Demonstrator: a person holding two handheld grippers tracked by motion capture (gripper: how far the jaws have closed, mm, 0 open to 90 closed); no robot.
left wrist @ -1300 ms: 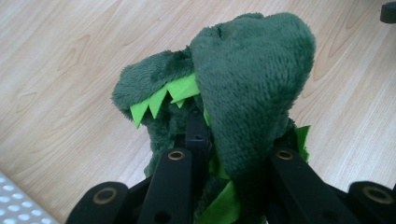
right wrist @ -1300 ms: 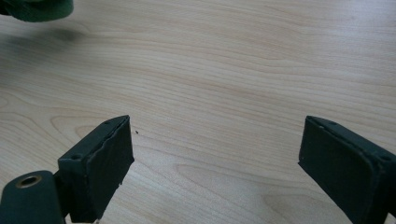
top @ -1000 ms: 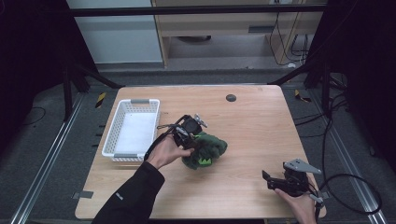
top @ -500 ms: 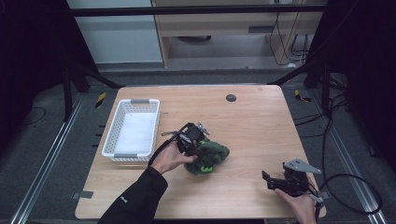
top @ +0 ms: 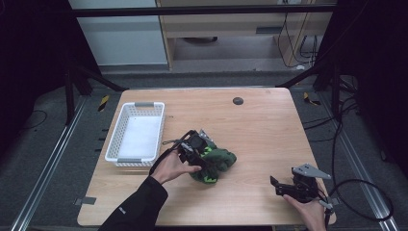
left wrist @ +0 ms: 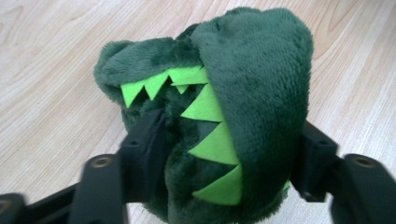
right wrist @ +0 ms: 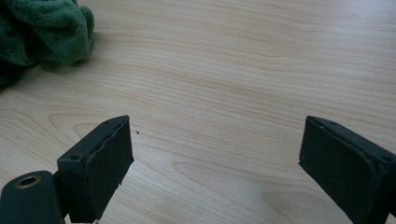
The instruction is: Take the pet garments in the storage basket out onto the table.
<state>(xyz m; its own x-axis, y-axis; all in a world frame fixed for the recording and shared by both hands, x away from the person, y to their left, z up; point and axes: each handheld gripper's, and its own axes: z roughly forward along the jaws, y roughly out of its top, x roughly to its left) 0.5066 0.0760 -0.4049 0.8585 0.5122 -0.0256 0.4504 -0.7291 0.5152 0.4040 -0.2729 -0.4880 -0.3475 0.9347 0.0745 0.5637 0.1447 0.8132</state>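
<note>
Left tongs (top: 204,159) are sitting down on the green plush dinosaur (top: 216,163), their jaws having just been opening, and now they are straddling the toy loosely, one jaw on each flank, with its bright green felt spikes (left wrist: 210,135) running up between them. Right tongs (top: 279,185) are resting spread wide over bare wooden surface (top: 269,125), with the plush lying well off beyond their left jaw and a white basket (top: 137,134) sitting on the far side of the left tongs.
</note>
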